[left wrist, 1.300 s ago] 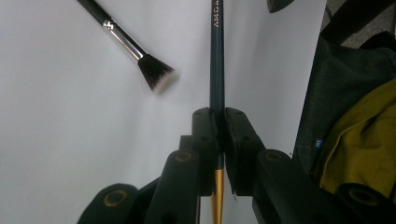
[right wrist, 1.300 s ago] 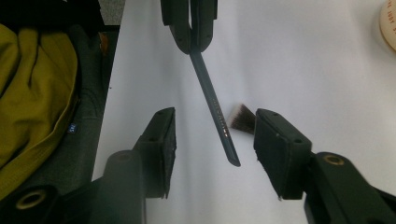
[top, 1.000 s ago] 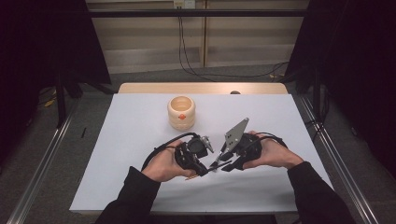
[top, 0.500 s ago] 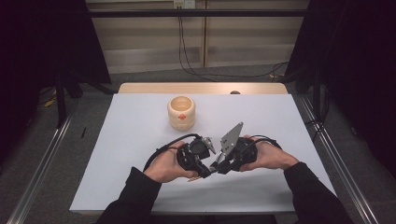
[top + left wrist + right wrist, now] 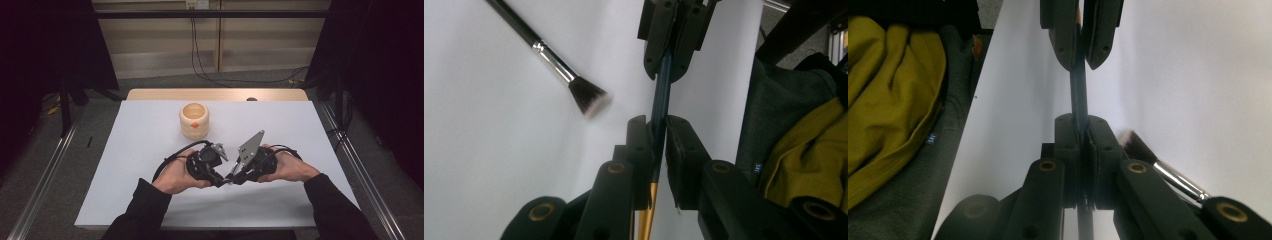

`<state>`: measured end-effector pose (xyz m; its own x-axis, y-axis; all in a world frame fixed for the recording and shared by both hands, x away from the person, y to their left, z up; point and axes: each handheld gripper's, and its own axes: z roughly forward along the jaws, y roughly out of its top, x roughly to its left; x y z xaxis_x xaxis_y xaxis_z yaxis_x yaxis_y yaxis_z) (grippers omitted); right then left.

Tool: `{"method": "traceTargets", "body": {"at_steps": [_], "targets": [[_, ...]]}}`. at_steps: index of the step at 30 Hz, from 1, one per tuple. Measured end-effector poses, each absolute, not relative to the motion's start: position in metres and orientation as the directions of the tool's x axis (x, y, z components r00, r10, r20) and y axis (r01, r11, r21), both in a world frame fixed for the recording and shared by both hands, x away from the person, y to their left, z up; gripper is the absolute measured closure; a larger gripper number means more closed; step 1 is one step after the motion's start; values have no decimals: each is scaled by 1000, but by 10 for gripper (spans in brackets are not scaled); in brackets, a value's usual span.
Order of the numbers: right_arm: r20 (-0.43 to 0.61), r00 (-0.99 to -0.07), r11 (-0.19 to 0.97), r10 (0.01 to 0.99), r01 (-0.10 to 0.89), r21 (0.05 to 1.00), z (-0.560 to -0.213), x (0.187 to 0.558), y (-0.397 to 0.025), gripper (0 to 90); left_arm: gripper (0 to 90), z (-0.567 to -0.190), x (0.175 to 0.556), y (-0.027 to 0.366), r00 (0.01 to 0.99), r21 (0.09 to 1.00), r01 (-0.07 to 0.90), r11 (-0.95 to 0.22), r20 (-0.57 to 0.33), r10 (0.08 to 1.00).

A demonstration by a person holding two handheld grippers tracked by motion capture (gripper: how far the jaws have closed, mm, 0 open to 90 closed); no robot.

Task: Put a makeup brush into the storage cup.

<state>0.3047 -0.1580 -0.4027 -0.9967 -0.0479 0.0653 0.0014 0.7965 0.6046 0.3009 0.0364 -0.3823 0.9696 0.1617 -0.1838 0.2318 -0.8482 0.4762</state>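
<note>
While a thin dark-handled brush (image 5: 659, 107) is clamped by both the left gripper (image 5: 655, 131) and right gripper (image 5: 1079, 131) at near centre, seemingly for transfer, a second brush (image 5: 555, 66) is left lying on the white table (image 5: 145, 135).

Both forearms come in from below and angle inward. The left hand-held gripper (image 5: 216, 176) and the right hand-held gripper (image 5: 239, 176) meet tip to tip, jaws facing each other. Each pair of jaws is pressed nearly together, apparently clamped.
</note>
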Motion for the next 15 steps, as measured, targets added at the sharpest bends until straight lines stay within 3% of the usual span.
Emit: {"method": "traceTargets", "body": {"at_steps": [6, 9, 12, 15], "targets": [[75, -996, 807, -49, 5, 591, -403, 303, -158, 855, 760, -382, 299, 36, 969, 509, 234, -828, -187, 160], [69, -997, 811, -41, 7, 585, -401, 303, -158, 855, 680, -382, 299, 37, 968, 547, 245, -800, -178, 174], [68, -997, 805, -21, 23, 592, -400, 304, -162, 855, 530, -382, 301, 38, 966, 580, 257, -773, -172, 192], [66, -998, 797, -10, 32, 603, -399, 306, -164, 855, 438, -381, 302, 40, 968, 580, 253, -774, -161, 195]]}}
